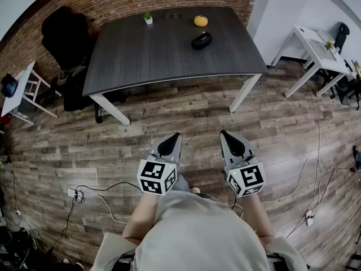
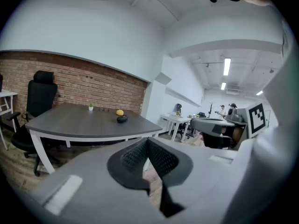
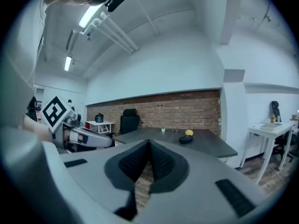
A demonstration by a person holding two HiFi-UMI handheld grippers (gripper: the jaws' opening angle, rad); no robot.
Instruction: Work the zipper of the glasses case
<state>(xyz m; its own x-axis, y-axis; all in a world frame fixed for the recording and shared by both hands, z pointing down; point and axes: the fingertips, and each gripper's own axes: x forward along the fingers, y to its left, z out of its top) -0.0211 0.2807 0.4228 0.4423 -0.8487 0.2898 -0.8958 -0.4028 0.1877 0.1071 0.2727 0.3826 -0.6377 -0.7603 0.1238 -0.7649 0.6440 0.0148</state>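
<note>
Black glasses case sits on the far side of the grey table, well out of reach. The left gripper and right gripper hang over the floor, jaws pressed together and empty, probably waiting for the approach.

I can read no word, number or brand name anywhere here. The only printed marks are the black-and-white square patterns on the left marker cube of my left gripper and on the right marker cube of my right gripper. They are coded blocks, not letters or digits. Each gripper view also shows one such pattern, on the other gripper's cube, and it reads no differently there. The glasses case on the table is too small for me to make out any label on it.
</note>
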